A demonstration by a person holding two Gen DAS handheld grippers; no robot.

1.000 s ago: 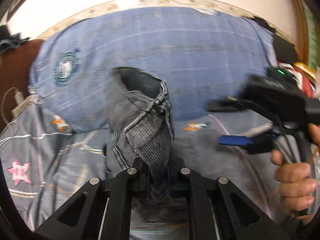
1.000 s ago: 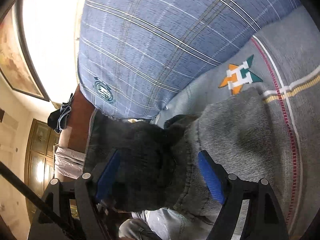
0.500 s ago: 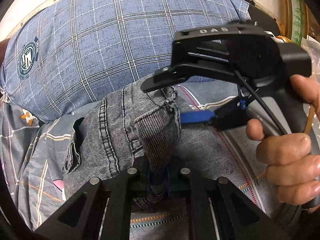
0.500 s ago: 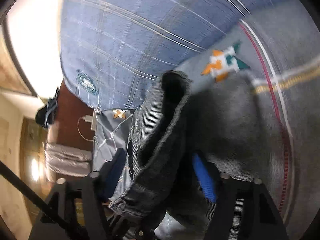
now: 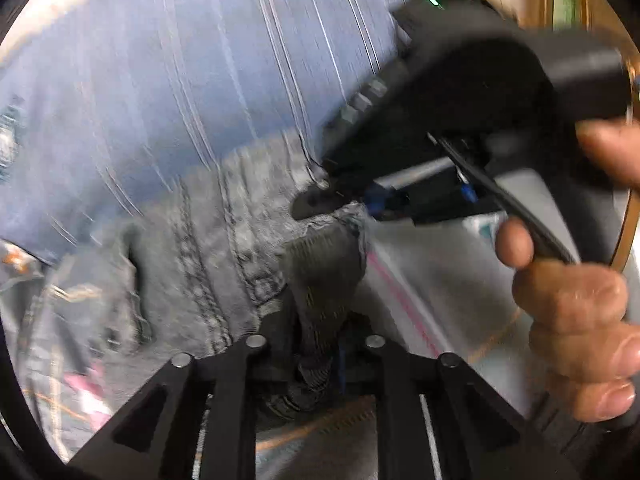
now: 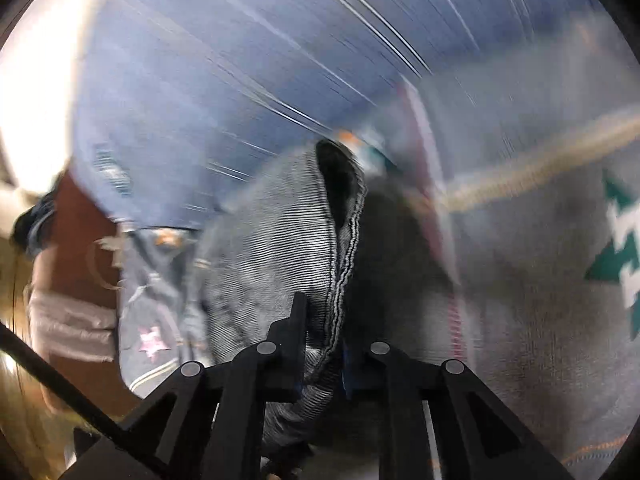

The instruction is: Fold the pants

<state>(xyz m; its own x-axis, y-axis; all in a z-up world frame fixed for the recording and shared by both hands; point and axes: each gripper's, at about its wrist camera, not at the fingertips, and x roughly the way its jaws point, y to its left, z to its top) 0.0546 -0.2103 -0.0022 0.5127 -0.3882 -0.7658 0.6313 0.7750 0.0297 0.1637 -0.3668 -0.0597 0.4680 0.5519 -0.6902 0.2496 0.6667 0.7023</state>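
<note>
The grey denim pants [image 5: 208, 264] lie bunched on the grey patterned bedsheet [image 5: 432, 288]. My left gripper [image 5: 318, 364] is shut on a fold of the pants. In the left wrist view my right gripper [image 5: 344, 200] comes in from the right, held by a hand [image 5: 576, 320], and pinches the pants' edge just above. In the right wrist view my right gripper [image 6: 320, 360] is shut on the ribbed grey waistband [image 6: 280, 248], which hangs over its fingers. Both views are motion-blurred.
A blue plaid pillow [image 5: 180, 80] fills the space behind the pants and also shows in the right wrist view [image 6: 260, 60]. The bedsheet [image 6: 540, 280] has a teal logo [image 6: 624, 248] at the right. Brown furniture [image 6: 72, 232] stands at the left.
My right gripper was open around the pants and has now shut on the waistband. Both grippers have moved closer to the pillow while holding the cloth.
</note>
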